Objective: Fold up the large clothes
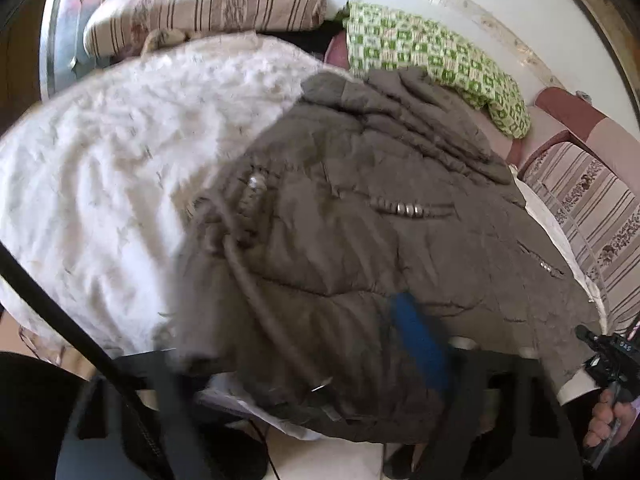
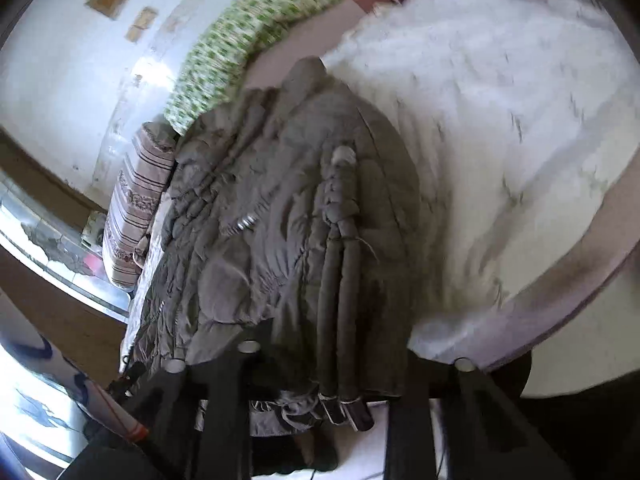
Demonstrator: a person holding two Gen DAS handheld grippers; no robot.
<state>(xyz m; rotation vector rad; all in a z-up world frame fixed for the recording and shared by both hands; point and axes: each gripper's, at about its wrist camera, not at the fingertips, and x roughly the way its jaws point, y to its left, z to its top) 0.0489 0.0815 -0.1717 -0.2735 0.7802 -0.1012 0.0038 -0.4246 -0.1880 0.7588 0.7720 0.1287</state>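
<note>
A grey-brown quilted jacket [image 1: 360, 248] lies on a white fluffy blanket [image 1: 120, 160] on a bed. In the left wrist view its near edge hangs over my left gripper [image 1: 332, 384], and a blue finger pad [image 1: 420, 348] shows against the cloth; the other finger is hidden, so the grip is unclear. The right gripper [image 1: 608, 364], held in a hand, sits at the jacket's right edge. In the right wrist view the jacket [image 2: 288, 220] drapes between the fingers of my right gripper [image 2: 352, 376], its belt straps [image 2: 344, 400] hanging at the near hem.
A green checked cloth [image 1: 440, 64] lies at the far side by the white wall. Striped cushions [image 1: 208, 4] lie at the far left, and a striped cover [image 1: 592, 208] at the right. The pale floor [image 1: 332, 460] shows below the bed edge.
</note>
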